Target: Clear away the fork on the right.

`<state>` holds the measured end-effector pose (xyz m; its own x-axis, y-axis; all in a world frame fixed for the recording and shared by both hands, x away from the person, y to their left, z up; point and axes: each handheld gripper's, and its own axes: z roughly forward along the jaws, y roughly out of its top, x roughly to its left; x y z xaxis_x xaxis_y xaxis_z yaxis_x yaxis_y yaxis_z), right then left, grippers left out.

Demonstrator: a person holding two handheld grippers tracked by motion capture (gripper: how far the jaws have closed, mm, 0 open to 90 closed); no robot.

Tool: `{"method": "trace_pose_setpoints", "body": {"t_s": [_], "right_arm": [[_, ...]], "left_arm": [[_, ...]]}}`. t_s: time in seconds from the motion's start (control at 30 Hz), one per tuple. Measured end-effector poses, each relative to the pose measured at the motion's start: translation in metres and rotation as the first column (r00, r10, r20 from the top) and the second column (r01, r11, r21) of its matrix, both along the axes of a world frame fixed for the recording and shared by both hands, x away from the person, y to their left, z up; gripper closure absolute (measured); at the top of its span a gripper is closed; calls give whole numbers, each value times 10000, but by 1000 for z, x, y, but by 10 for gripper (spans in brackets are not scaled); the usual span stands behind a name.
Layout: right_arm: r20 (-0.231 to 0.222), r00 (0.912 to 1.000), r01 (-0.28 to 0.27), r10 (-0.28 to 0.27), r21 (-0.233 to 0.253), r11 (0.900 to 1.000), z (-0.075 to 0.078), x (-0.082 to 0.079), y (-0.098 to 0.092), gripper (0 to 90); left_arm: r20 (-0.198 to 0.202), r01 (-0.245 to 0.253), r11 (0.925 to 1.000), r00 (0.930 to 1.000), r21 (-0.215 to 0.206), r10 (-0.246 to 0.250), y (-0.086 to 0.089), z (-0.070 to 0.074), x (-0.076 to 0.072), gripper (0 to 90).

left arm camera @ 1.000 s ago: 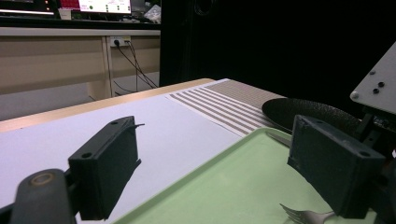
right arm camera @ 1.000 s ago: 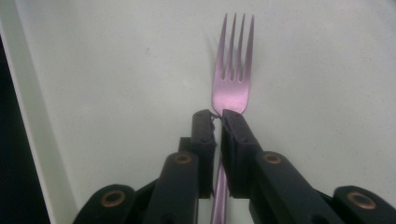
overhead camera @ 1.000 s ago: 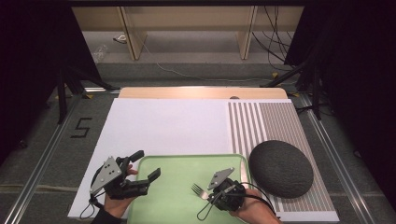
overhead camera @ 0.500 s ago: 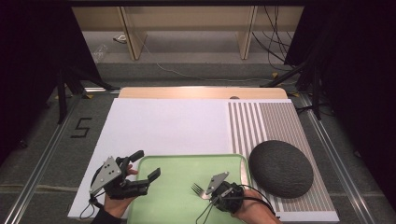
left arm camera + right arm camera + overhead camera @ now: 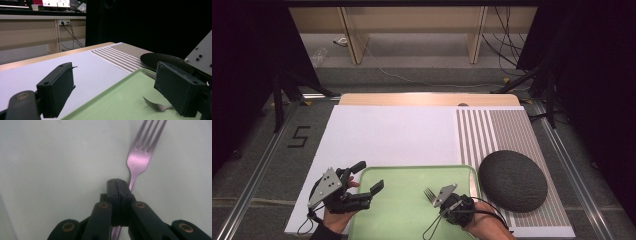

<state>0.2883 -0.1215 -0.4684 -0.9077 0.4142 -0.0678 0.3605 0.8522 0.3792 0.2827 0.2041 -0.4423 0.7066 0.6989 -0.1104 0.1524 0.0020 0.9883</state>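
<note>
The right claw (image 5: 119, 185) is clamped on the fork (image 5: 140, 157) handle, tines ahead over the green tray (image 5: 412, 175), left claw (image 5: 362, 187) agape alongside; that thin grip could let it twist loose.

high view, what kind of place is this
Probably a lab or recording set-up, not a home: a table with a bare white top, dark drapes at the sides, loose cables on the floor, and a floor mark "5".
</note>
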Motion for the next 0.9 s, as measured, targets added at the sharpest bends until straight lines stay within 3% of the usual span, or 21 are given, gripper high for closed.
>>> {"method": "trace_pose_setpoints", "body": {"t_s": [0.53,0.9], "right_arm": [[212,9950,988,-980,-399,9943,1,11,-19,900],[369,9927,1169,-1149,-589,9914,1,14,-26,900]], "left_arm": [[-5,-10,10000,10000,-8,10,0,0,0,151],[8,-15,10000,10000,-16,15,1,0,0,150]]}}
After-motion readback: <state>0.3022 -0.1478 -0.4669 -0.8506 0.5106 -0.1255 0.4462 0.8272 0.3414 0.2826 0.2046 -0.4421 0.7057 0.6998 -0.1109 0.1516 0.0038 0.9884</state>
